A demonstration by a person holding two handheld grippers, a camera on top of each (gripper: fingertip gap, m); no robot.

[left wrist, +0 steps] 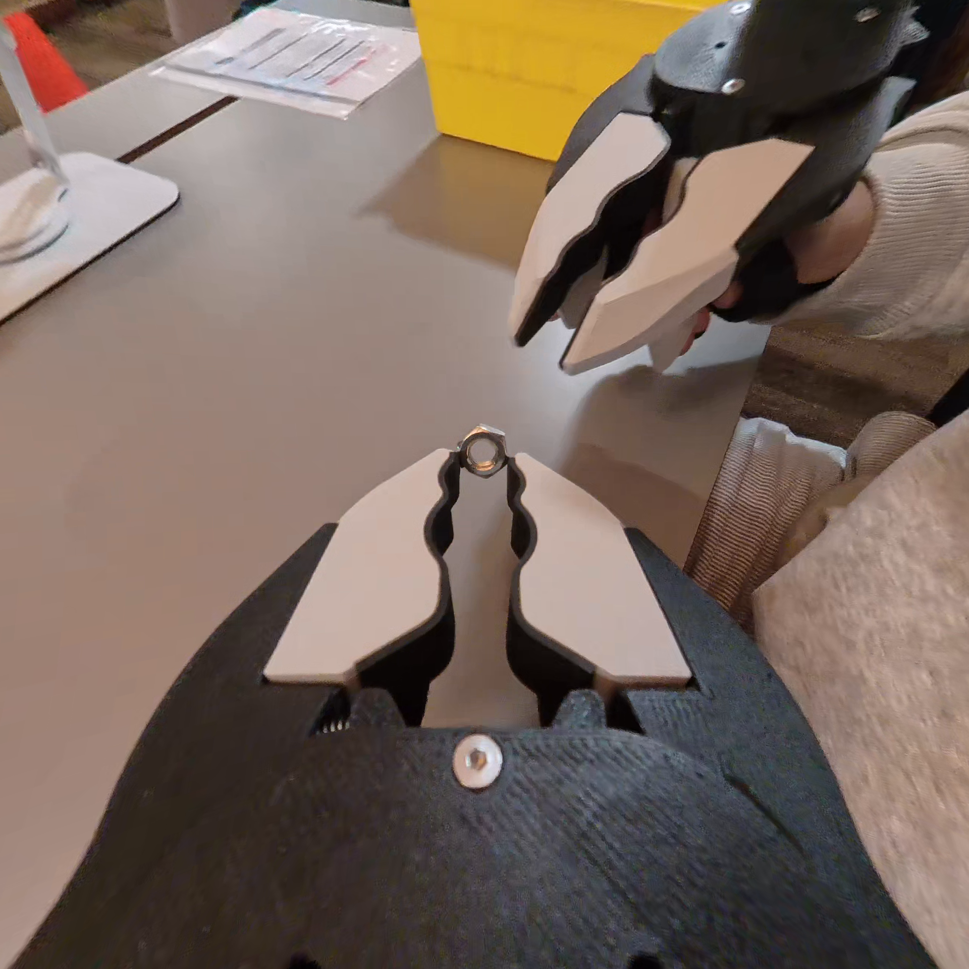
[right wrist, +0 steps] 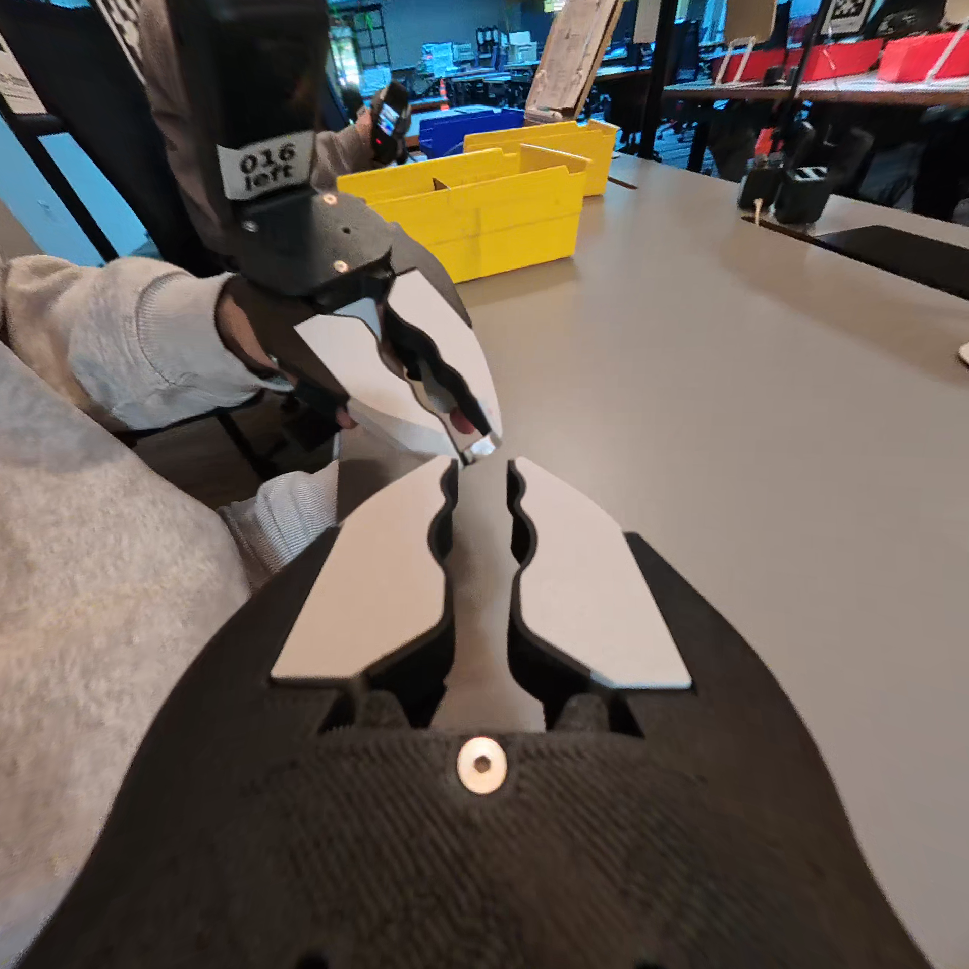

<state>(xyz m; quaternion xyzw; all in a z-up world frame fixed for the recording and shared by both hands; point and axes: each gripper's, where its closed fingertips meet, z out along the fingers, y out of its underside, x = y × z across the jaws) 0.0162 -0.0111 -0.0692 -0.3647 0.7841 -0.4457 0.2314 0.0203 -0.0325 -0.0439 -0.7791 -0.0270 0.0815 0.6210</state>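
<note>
We see the left gripper (left wrist: 483, 455) closed on a small metal hex nut (left wrist: 483, 454), pinched at the very fingertips just above the middle of the left wrist view. The nut's bore faces the camera, so its flat sides appear to sit against the two fingers, which probably keeps it from turning. It is held in the air above the grey table (left wrist: 262, 341), not resting on it.

The right gripper (left wrist: 545, 343) hangs in the upper right of that view, its tips pointing down and left towards the nut but apart from it. There is a narrow gap between its fingers and nothing in it. In the right wrist view its own fingers (right wrist: 398, 550) stand apart in the same way, gripping nothing (right wrist: 482, 466), with the left gripper's tips (right wrist: 480, 445) and the glinting nut (right wrist: 481, 449) just above and left of the gap.

Around them: a yellow bin (left wrist: 524, 78) at the top of the left wrist view, a clear sleeve of papers (left wrist: 293, 57) at upper left, a pale flat stand base (left wrist: 99, 210) at the left edge, and a red cone (left wrist: 42, 57) in the corner. A knitted sleeve (left wrist: 923, 220) covers the arm holding the right gripper.
</note>
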